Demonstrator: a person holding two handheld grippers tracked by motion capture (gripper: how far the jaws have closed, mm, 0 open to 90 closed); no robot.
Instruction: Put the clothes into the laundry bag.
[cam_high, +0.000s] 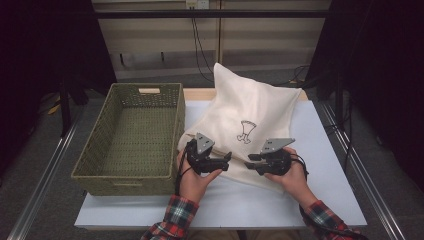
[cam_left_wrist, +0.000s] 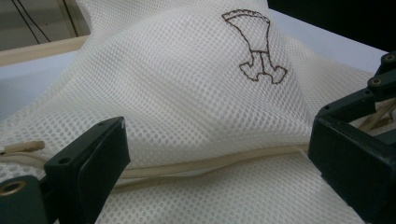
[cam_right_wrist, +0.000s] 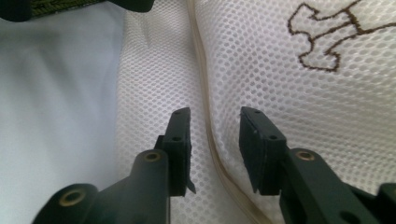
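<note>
- The right gripper (cam_right_wrist: 215, 140) is sitting nearest the lens, its jaws parted a little and straddling the zipper seam (cam_right_wrist: 205, 121) of the white mesh bag (cam_right_wrist: 299, 107), pinching nothing.
- The seam is running lengthwise between those jaws, straight away from them.
- The left gripper (cam_left_wrist: 219, 158) is standing spread wide over the same seam (cam_left_wrist: 210, 163), which is crossing its gap from side to side.
- The bag (cam_high: 245, 125) is lying on the table (cam_high: 330, 170) beside the green basket (cam_high: 135, 137), with both grippers at its near edge, the right gripper (cam_high: 252, 162) being better lined up for a pinch.
</note>
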